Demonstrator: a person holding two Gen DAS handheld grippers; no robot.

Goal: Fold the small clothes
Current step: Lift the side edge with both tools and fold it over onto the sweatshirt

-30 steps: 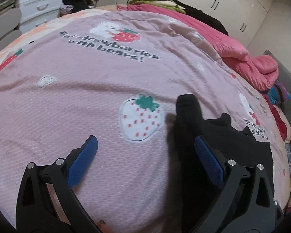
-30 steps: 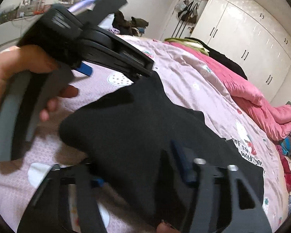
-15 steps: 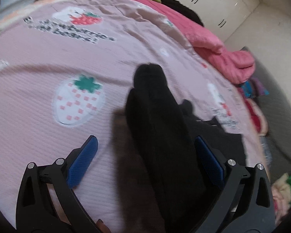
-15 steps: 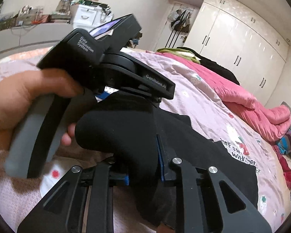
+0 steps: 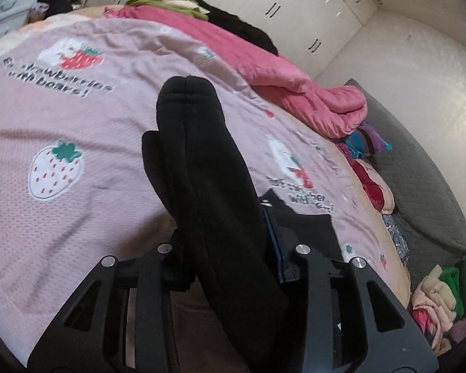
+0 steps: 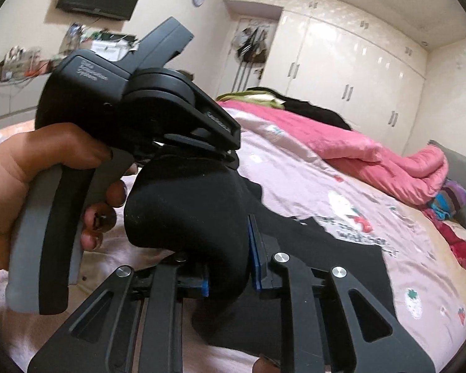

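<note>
A black garment (image 5: 202, 168) lies on the pink strawberry bedspread (image 5: 62, 118), one thick folded edge lifted off it. My left gripper (image 5: 223, 245) is shut on that lifted edge, which sticks out forward between the fingers. In the right wrist view my right gripper (image 6: 228, 267) is shut on the same black garment (image 6: 189, 211), with the rest (image 6: 341, 267) spread flat to the right. The left gripper's body (image 6: 133, 102) and the hand holding it sit just left of and above the bunched fabric.
A rolled pink quilt (image 5: 295, 84) runs along the bed's far side, with dark and green clothes (image 5: 202, 6) beyond it. A heap of colourful clothes (image 5: 435, 304) lies on a grey cover at right. White wardrobes (image 6: 341, 71) line the wall.
My left gripper was open beside the garment and has closed on its raised edge. My right gripper has closed on the fabric and lifted it. Both views swung right and up.
</note>
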